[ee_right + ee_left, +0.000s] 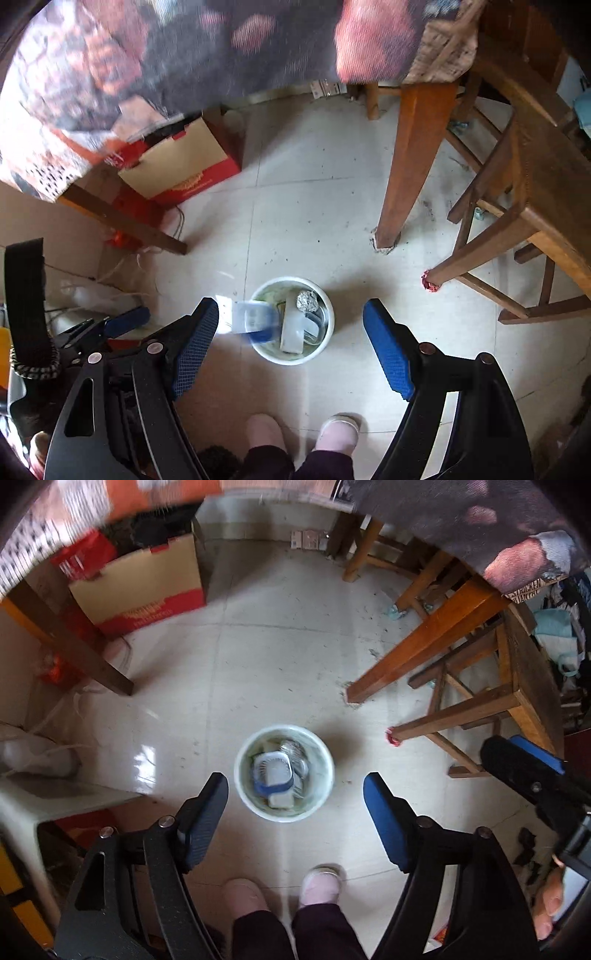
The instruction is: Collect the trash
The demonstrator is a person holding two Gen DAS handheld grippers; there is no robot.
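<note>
A white round bin point(284, 818) stands on the tiled floor and holds a foil ball point(307, 301) and a clear tub point(293, 332). A clear plastic container with a blue band point(275, 771) is over the bin's mouth. It shows blurred at the bin's point(295, 360) left rim in the right wrist view point(255, 319), and no finger touches it. My left gripper point(295, 781) points down above the bin, open, with nothing between its pads. My right gripper point(291, 306) hangs beside it, also open and holding nothing. Each gripper shows at the edge of the other's view: the right point(524, 760), the left point(110, 325).
Wooden table legs point(424, 646) and a wooden stool point(517, 229) stand right of the bin. A cardboard box with red print point(147, 590) sits at the back left under a table with a patterned cloth point(184, 55). The person's pink slippers point(317, 886) are just behind the bin.
</note>
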